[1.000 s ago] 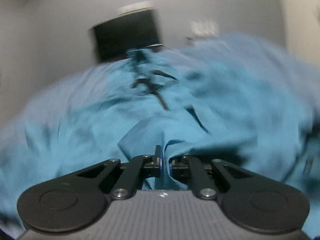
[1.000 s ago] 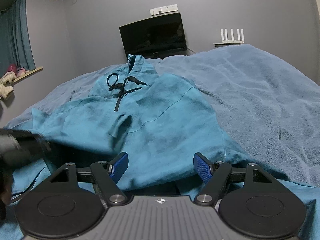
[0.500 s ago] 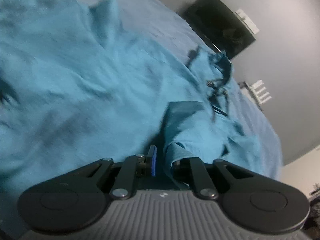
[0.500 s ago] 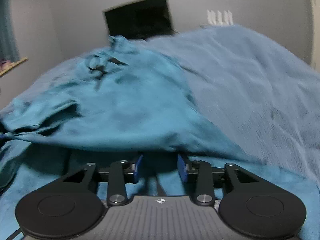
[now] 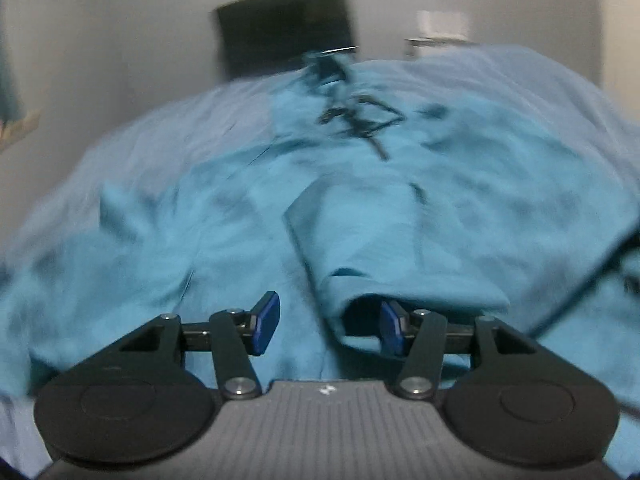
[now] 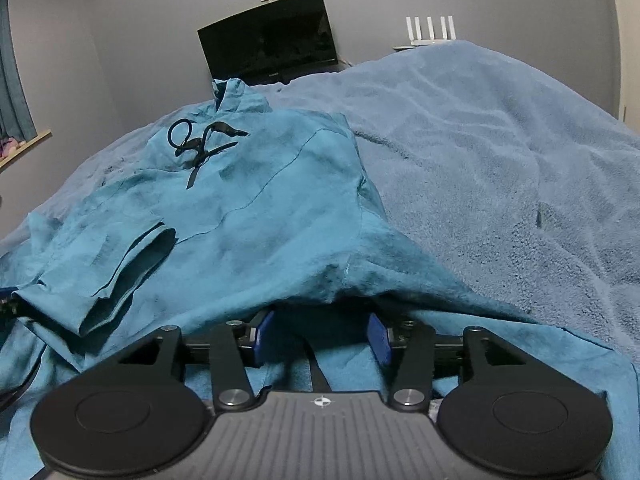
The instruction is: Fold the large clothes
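Your left wrist view is smeared by motion blur, so the hoodie (image 5: 360, 208) shows no clear seams and its drawstring (image 5: 356, 116) is only dark streaks. A fold of cloth hides the tip of your left gripper's (image 5: 328, 322) right finger. In your right wrist view, the hem covers both fingertips (image 6: 262, 326) of the right gripper (image 6: 320, 336).

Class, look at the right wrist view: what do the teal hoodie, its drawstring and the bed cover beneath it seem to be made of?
Hoodie: probably a soft matte fabric with a suede-like nap, judging by dark brushed patches and limp folds.
Drawstring: flat black cord or ribbon, lying in loops; material unclear.
Bed cover: likely fleece or terry, from its pebbly, fuzzy pile.
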`<act>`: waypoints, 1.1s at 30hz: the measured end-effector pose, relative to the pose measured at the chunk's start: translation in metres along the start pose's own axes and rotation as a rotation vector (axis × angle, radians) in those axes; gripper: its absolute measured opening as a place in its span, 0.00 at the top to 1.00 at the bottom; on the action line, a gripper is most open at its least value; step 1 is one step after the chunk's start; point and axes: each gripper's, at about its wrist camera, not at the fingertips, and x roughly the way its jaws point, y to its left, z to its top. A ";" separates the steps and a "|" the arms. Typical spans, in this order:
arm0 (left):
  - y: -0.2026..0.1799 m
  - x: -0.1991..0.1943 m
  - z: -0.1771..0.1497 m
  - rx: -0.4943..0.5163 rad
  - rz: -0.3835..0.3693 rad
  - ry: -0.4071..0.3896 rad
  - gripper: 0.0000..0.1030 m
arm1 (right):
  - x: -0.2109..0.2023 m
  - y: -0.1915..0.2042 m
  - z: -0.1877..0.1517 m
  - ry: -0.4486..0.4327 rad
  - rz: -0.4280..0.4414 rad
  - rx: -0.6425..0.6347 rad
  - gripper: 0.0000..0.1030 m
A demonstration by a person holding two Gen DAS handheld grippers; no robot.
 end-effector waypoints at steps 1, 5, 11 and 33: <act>-0.009 0.001 0.000 0.047 -0.004 -0.005 0.47 | -0.002 0.001 0.000 -0.004 -0.002 0.000 0.50; -0.044 -0.003 -0.004 0.231 -0.017 -0.042 0.43 | -0.020 0.003 0.000 -0.043 -0.019 0.017 0.45; -0.091 0.016 -0.007 0.491 0.011 -0.101 0.42 | -0.033 0.013 0.008 -0.128 -0.008 0.019 0.36; 0.024 -0.004 0.036 -0.197 0.256 -0.252 0.92 | 0.010 0.023 0.001 -0.073 0.064 -0.061 0.30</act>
